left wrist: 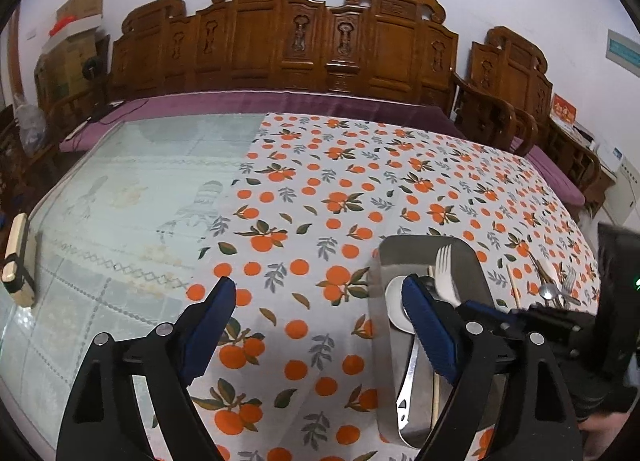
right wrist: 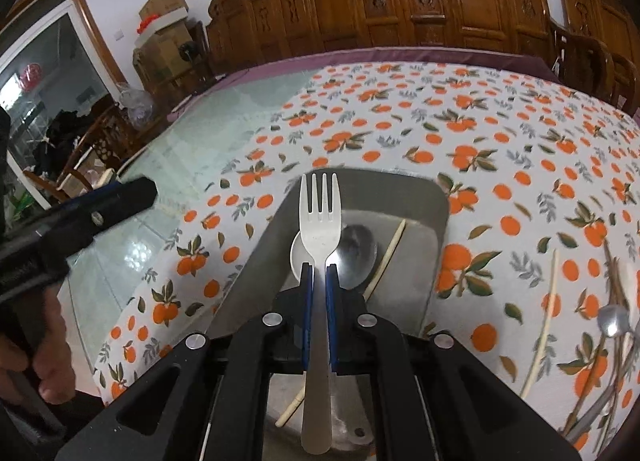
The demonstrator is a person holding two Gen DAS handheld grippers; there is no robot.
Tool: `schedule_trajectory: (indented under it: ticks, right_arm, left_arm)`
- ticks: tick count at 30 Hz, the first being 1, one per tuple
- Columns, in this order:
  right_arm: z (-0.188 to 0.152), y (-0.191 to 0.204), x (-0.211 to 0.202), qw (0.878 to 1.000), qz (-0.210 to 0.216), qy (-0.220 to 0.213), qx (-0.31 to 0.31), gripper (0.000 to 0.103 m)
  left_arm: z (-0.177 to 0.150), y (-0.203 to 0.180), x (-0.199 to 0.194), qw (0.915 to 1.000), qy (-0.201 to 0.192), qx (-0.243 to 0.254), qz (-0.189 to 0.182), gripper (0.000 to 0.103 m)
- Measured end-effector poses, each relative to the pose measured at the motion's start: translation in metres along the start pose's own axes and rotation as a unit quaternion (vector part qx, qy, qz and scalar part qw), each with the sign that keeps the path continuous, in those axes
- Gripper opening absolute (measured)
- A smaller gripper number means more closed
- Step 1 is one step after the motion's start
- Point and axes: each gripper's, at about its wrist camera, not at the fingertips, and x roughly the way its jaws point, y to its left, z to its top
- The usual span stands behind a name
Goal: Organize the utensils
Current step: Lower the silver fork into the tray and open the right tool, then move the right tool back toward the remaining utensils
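Observation:
A steel tray (right wrist: pixel 416 197) lies on the orange-print tablecloth and also shows in the left wrist view (left wrist: pixel 476 261). My right gripper (right wrist: pixel 319 267) is shut on a white fork (right wrist: pixel 320 217) and holds it over the tray, tines pointing away. In the tray lie a white spoon (right wrist: pixel 298 249), a metal spoon (right wrist: pixel 358 249) and a pale chopstick (right wrist: pixel 386 257). My left gripper (left wrist: pixel 318 295) is open and empty above the cloth, left of the tray. The fork also shows in the left wrist view (left wrist: pixel 446 269).
Loose on the cloth right of the tray lie a chopstick (right wrist: pixel 546 325), a metal spoon (right wrist: pixel 612 321) and dark utensils (right wrist: pixel 616 281). Bare glass tabletop (left wrist: pixel 120 197) lies left of the cloth. Carved wooden chairs (left wrist: pixel 280 41) stand behind the table.

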Motion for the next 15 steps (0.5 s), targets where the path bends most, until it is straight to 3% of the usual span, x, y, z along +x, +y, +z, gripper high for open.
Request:
schedule_trajectory:
  ticks: [8,15]
  right_arm:
    - [-0.004,-0.001,-0.003,1.000,0.009,0.003,-0.011,0.008]
    - [-0.008,-0.022,-0.051,0.998,-0.012,-0.029,-0.046,0.008]
  left_arm:
    - [-0.001,-0.006,0.000,1.0000,0.000,0.009,0.002,0.082]
    - [-0.003,-0.025,-0.004,0.9997,-0.002,0.020,-0.012,0.082]
